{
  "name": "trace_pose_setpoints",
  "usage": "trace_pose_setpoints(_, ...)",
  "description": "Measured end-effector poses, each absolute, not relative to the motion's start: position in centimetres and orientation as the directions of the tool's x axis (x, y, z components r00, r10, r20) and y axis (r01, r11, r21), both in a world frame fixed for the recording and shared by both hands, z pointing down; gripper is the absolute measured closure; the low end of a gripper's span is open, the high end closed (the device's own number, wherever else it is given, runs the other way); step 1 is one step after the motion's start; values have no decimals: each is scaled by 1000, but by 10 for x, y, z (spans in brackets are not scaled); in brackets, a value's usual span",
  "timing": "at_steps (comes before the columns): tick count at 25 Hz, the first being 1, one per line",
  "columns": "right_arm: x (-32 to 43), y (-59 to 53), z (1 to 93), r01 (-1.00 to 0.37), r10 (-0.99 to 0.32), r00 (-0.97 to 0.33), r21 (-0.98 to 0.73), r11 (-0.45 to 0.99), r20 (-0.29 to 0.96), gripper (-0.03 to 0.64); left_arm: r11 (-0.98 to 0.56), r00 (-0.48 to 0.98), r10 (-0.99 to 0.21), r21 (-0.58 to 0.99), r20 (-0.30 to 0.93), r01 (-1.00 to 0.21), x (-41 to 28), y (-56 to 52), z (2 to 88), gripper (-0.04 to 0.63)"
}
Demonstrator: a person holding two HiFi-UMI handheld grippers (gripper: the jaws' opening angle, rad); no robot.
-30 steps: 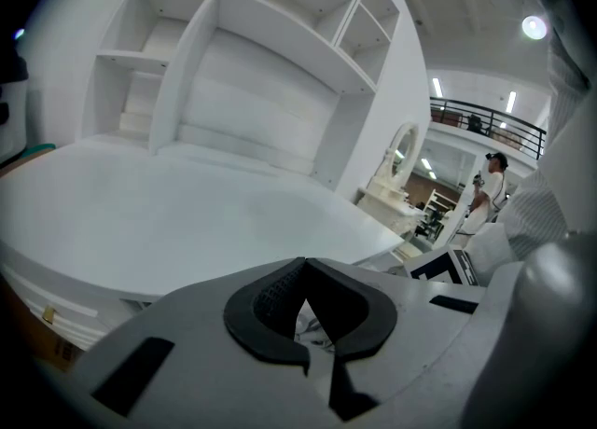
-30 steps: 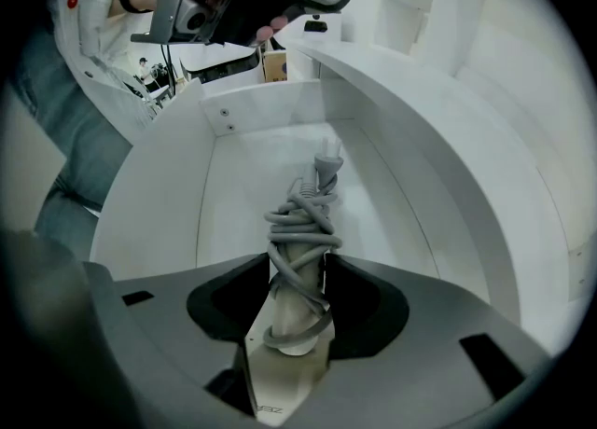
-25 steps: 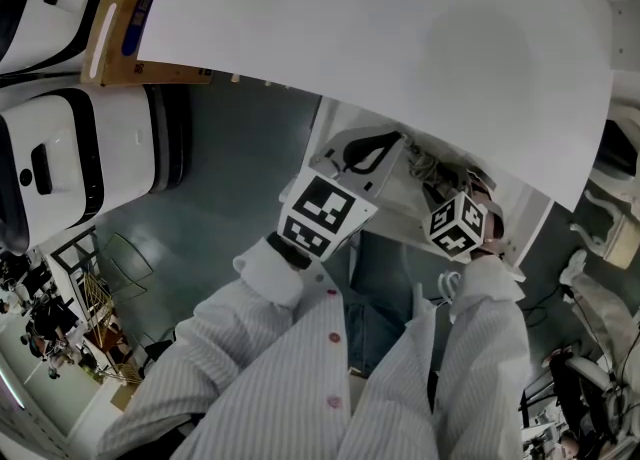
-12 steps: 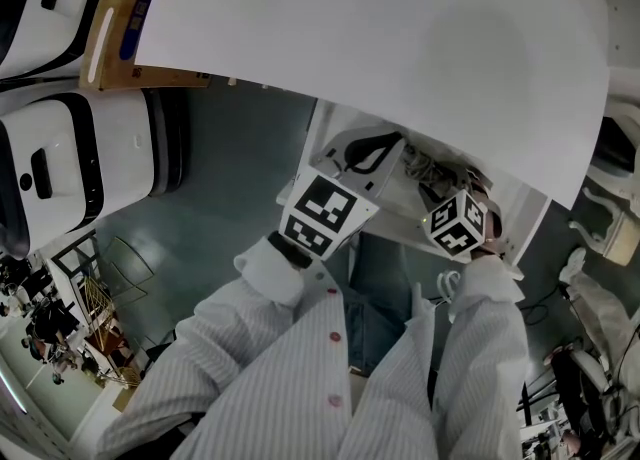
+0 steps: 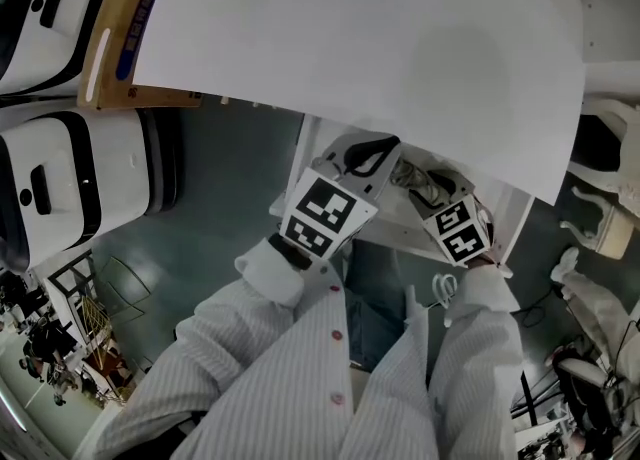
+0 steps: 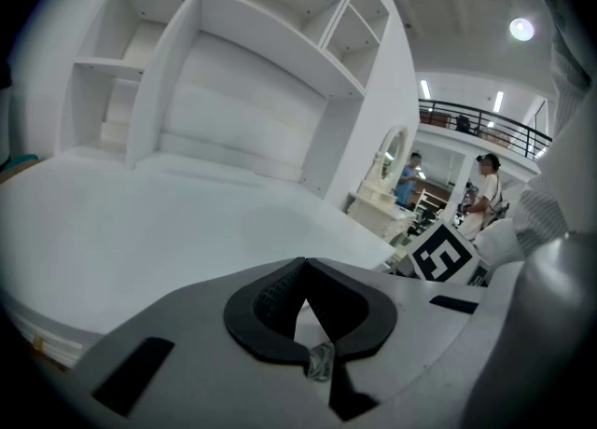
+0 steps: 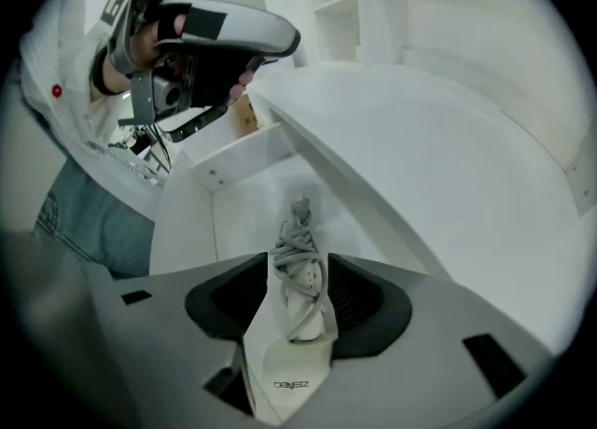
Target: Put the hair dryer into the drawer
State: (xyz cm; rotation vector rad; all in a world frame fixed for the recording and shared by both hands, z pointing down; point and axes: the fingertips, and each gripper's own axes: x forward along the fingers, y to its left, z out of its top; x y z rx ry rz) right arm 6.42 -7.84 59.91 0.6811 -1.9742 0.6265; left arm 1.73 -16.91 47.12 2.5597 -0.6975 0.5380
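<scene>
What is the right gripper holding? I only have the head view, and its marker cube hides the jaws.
Observer: The right gripper is shut on a white hair dryer with a grey cord wound round it.
Operator: Is it over the drawer?
Observer: The open drawer lies just beyond the jaws.
Operator: And the left gripper?
Observer: The left gripper is shut on nothing, pointing across the desk top.
</scene>
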Motion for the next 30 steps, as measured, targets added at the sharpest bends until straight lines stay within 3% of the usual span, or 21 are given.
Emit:
trace_pose_setpoints(10,75,-99,520,-820,-409,-488,-244,517,771,430,-824,832,-377,262,408,-502,37,-170,425,586)
trace_pose_setpoints(17,88,-116,460,-874,-553,-462,-249,417,693,431,-862,858,-366,215,359,-458,53,-169,389,586)
trace_pose_setpoints(30,91,-135,309,-903,-813,-430,-207,377,394,500,-905,893,-358,135,274,-404,62,-168,313,586)
